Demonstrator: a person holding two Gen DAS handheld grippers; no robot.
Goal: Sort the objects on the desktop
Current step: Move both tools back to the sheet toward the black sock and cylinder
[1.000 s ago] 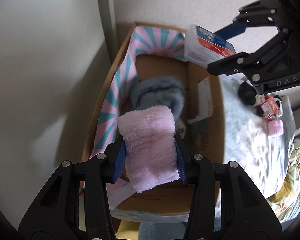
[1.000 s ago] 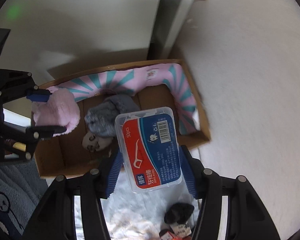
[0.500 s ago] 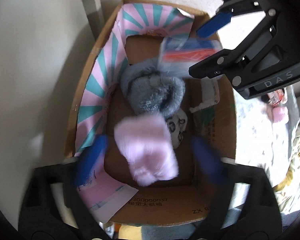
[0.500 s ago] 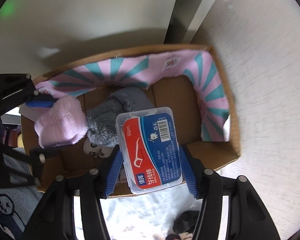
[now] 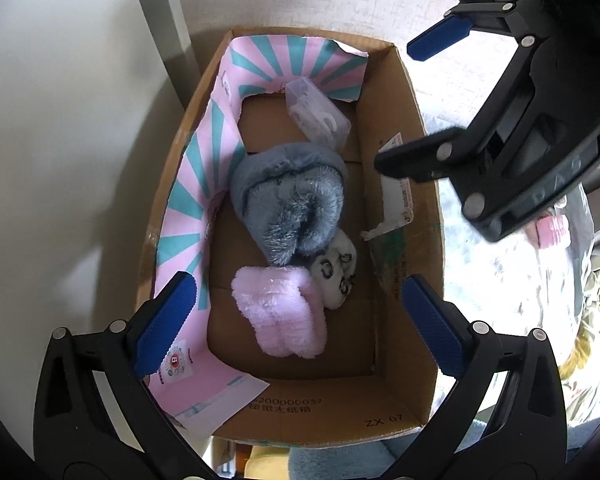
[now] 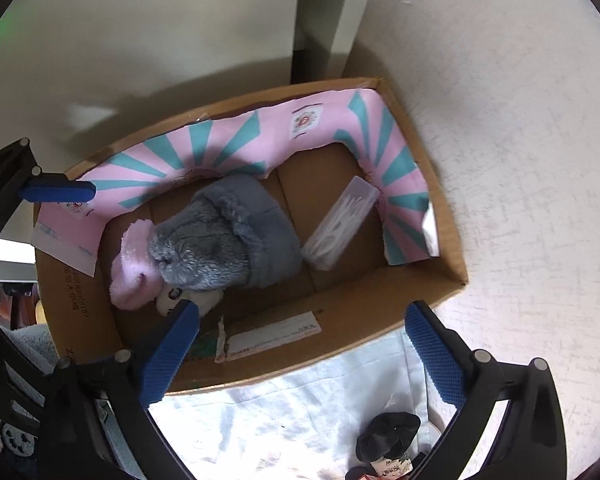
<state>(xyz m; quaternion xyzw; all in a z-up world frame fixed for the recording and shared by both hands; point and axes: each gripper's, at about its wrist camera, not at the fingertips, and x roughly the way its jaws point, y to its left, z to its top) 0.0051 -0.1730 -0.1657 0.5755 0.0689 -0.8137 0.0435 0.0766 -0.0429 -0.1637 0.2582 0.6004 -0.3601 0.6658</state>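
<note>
A cardboard box (image 5: 402, 128) (image 6: 436, 208) lined with pink-and-teal paper stands against the wall. Inside lie a pink fluffy sock (image 5: 280, 312) (image 6: 130, 268), a grey fluffy item (image 5: 292, 200) (image 6: 228, 240), a small white patterned item (image 5: 336, 276) (image 6: 172, 298) and a clear floss-pick box (image 5: 318, 114) (image 6: 340, 224) on its side at the far end. My left gripper (image 5: 300, 320) is open and empty above the box's near end. My right gripper (image 6: 300, 356) (image 5: 416, 100) is open and empty above the box's side wall.
A light cloth (image 6: 300, 432) (image 5: 500, 280) covers the surface beside the box. On it lie a black item (image 6: 388, 432), small red-and-white packets (image 6: 392, 470) and a pink roll (image 5: 552, 232). White walls meet behind the box.
Both grippers opened. The pink sock dropped from the left gripper into the box, and the floss-pick box dropped from the right gripper into the box's far end.
</note>
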